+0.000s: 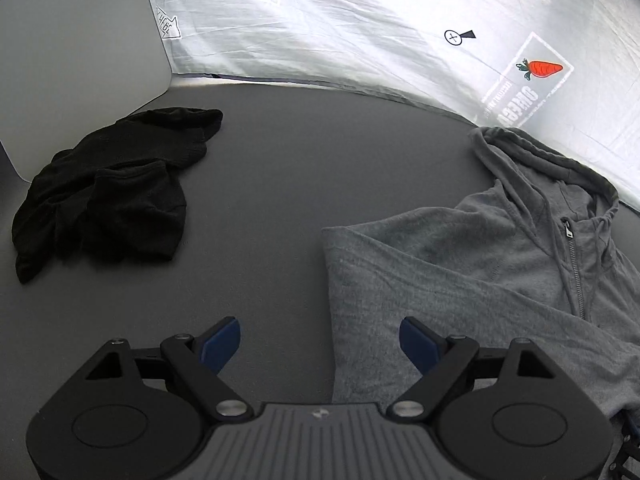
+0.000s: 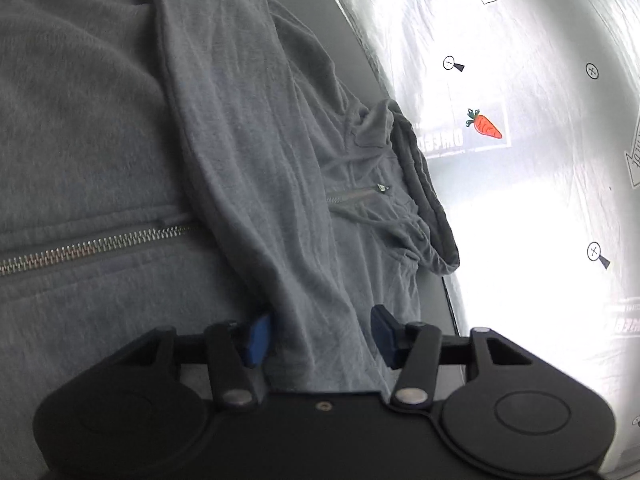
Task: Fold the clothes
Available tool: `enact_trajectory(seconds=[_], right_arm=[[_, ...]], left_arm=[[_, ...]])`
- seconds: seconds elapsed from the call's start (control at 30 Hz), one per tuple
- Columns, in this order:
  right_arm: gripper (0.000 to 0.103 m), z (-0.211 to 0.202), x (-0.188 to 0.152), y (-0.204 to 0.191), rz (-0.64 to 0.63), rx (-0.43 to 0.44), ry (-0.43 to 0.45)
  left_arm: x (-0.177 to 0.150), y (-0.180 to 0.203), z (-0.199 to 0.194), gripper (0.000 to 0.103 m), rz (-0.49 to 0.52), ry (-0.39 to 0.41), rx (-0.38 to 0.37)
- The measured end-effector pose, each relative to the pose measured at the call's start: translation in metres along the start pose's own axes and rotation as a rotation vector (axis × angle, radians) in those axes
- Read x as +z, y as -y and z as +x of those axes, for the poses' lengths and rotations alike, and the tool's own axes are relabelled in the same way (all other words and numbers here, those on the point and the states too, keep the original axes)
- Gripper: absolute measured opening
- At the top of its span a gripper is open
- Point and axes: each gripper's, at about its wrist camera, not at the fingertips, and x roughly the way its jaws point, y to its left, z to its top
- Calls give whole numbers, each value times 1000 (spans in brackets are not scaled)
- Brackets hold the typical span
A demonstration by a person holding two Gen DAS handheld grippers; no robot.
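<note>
A grey zip-up hoodie [image 1: 480,264] lies on the dark grey table [image 1: 280,184] at the right, hood toward the back, one sleeve folded across its front. My left gripper [image 1: 320,344] is open and empty, above the hoodie's left edge. In the right wrist view the hoodie [image 2: 100,120] fills the left and middle, its zipper [image 2: 96,246] running sideways. My right gripper [image 2: 320,334] is open, with the folded sleeve [image 2: 256,168] lying between its blue pads [image 2: 258,338], not gripped.
A crumpled black garment [image 1: 112,192] lies at the table's left. A white printed sheet [image 1: 400,28] with a carrot logo [image 1: 540,69] hangs behind the table's far edge; it also shows in the right wrist view [image 2: 540,160]. A grey panel [image 1: 80,60] stands at the back left.
</note>
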Motion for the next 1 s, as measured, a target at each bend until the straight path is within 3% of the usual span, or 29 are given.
enact_trajectory(seconds=[0.03,0.07,0.17,0.3,0.4,0.47,0.57,0.67,0.87,1.0], right_arm=[[27,2,2,3,5,15,1],[5,2,4,6,21,-11,14],[5,-7,3,11,-5,-178,60],[5,-16,-3,39,30,-386,59],[5,-14,-21,72,60,-578,-24],[5,-7,-39,92,105,-649,-121],[15,19,-78,101,176,-607,-310],[45,41,-115,92,233,-462,-465],[50,42,-126,77,371,-374,-526],[52,45,-119,69,381,-349,-513]], left_arm=[[3,2,3,87,22,-1,15],[6,4,3,87,46,5,20],[9,10,6,88,122,21,40],[11,18,9,88,162,19,51],[14,29,12,88,171,17,27],[14,41,16,88,197,19,15],[12,66,25,89,262,16,-8],[12,89,30,89,324,21,-31],[13,120,41,95,417,34,-70],[18,132,59,95,533,109,53]])
